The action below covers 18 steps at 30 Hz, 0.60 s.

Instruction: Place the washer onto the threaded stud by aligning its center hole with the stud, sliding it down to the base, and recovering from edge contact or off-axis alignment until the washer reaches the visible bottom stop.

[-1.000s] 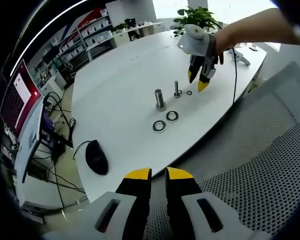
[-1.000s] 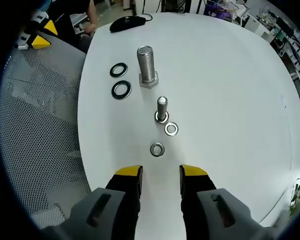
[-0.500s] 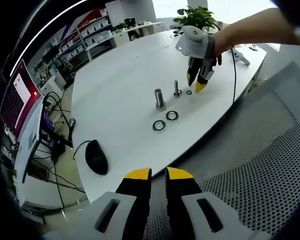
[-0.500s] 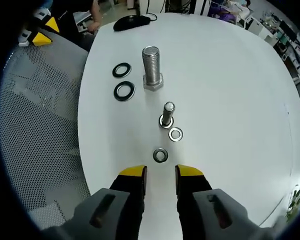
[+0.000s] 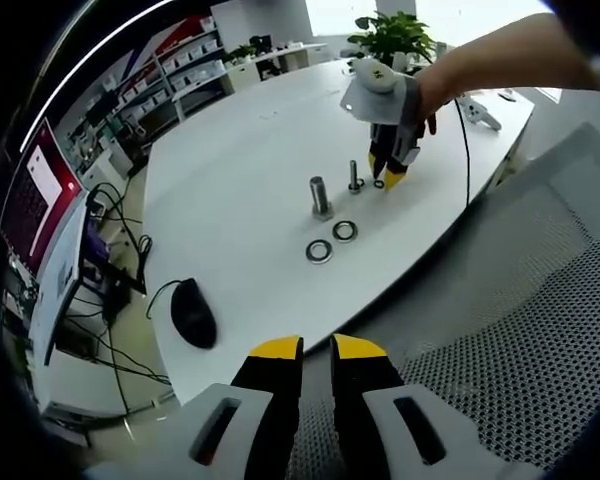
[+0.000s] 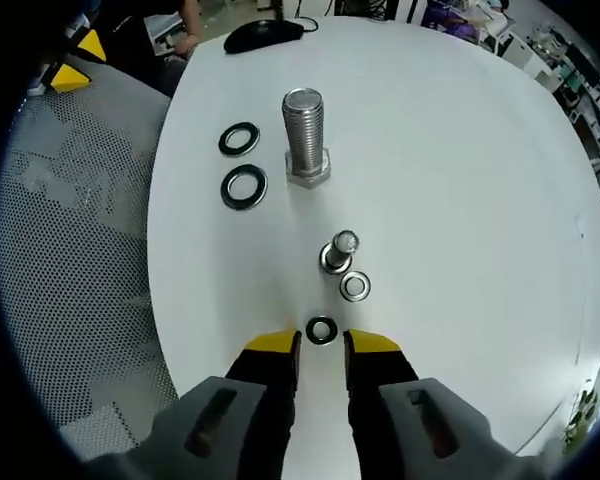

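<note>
The right gripper [image 6: 321, 345] hangs low over the white table [image 6: 460, 150], its yellow-tipped jaws a narrow gap apart and bracketing a small dark washer [image 6: 321, 329] that lies flat just ahead of the tips; nothing is pinched yet. A second ago those jaws stood wider and the washer lay clear in front of them — the tool has come down and drawn in, which reads as the last moment before a grasp.

Just beyond the washer a second, paler washer [image 6: 355, 286] lies touching or nearly touching the foot of the small threaded stud [image 6: 338, 252], which stands upright with its shaft bare. Farther along the table rises a large bolt [image 6: 305, 135] on its head, with two larger black washers [image 6: 242, 163] beside it, towards the table's left edge in this view.

The picked washer sits near the table's near edge, so there is little surface behind the jaws, while open white table spreads ahead and to the right. The lift to the stud looks short, but the pale washer crowds its base.

In the left gripper view, the left gripper [image 5: 316, 349] is held back over a mesh chair [image 5: 540, 330], off the table's edge, its jaws nearly together and empty — well apart from the work, near a black mouse [image 5: 193, 315].
</note>
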Available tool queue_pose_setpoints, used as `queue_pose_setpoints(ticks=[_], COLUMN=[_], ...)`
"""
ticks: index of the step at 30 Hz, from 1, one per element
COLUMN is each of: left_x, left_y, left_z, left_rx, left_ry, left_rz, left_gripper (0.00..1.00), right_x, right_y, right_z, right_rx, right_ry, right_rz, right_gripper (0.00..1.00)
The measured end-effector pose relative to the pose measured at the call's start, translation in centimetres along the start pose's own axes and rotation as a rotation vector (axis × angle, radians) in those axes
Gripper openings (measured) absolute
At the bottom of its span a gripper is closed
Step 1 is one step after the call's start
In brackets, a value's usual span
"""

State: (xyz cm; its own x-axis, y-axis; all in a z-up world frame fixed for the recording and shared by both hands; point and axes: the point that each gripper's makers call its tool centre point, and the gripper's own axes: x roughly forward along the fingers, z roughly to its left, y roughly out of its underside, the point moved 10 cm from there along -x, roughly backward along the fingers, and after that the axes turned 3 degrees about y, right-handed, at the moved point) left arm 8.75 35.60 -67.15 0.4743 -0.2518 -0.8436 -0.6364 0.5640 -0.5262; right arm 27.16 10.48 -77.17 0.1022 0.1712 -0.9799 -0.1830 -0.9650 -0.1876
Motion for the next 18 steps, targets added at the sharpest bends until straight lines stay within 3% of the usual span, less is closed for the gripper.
queue_pose_setpoints(ticks=[18], left_x=[0.0], left_y=[-0.01], left_z=[-0.08], left_rx=[0.008], left_ry=[0.004], left_rz=[0.016], left_gripper=[0.09], right_x=[0.06], right_y=[-0.68], right_z=[0.33], right_rx=[0.017], right_ry=[0.016], right_rz=[0.06], right_gripper=[0.18])
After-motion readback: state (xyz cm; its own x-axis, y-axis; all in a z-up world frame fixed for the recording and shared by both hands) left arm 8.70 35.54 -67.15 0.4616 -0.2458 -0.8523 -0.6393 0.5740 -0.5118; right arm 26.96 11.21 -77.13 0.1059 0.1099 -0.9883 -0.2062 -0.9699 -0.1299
